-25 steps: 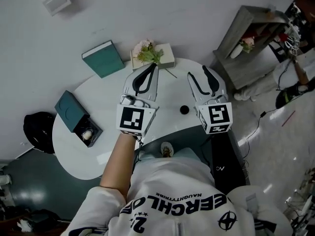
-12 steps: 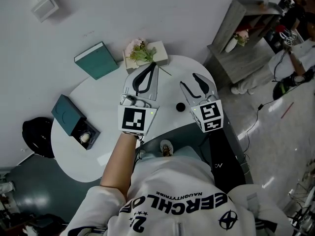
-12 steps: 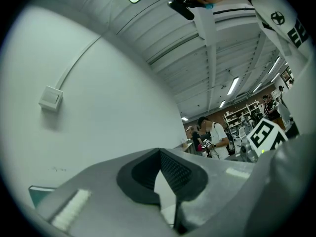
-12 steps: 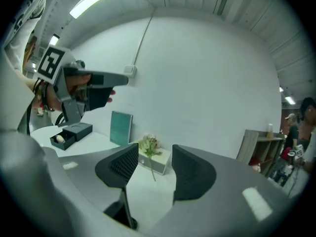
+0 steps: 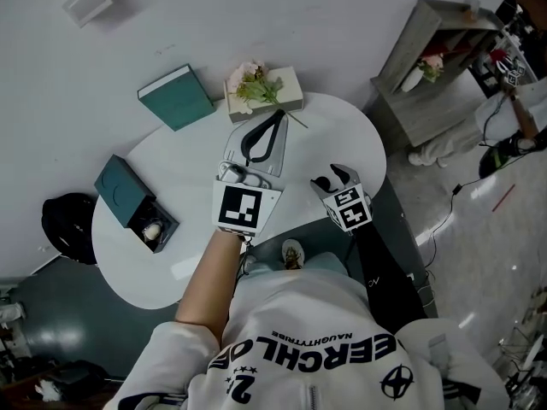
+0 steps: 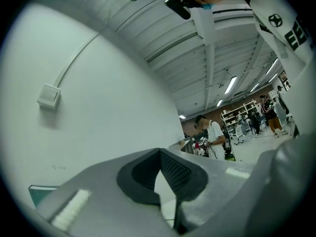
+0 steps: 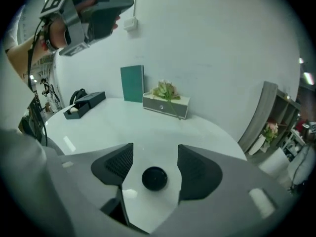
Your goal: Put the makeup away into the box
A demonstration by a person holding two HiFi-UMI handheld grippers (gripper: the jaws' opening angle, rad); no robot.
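Note:
A small round black makeup jar (image 7: 154,178) lies on the white round table (image 5: 188,161), near its front edge. My right gripper (image 7: 155,152) points down at it, open. Its jaws have just been opening, one on each side of the jar, and neither pad touches it. In the head view the right gripper (image 5: 332,178) covers most of the jar. The dark teal box (image 5: 135,203) stands open at the table's left with a pale item inside, and it also shows in the right gripper view (image 7: 84,102). My left gripper (image 5: 278,116) hovers over the table's middle, shut and empty, fingertips (image 6: 159,153) meeting.
A teal book (image 5: 177,97) leans against the wall behind the table. Beside it stands a pale box with flowers (image 5: 265,88). A grey shelf unit (image 5: 432,54) is to the right, and a black object (image 5: 67,225) lies on the floor at the left.
My right gripper has dropped towards the table and tipped downward, its jaws wider, now around the black jar. The left gripper has stayed in place.

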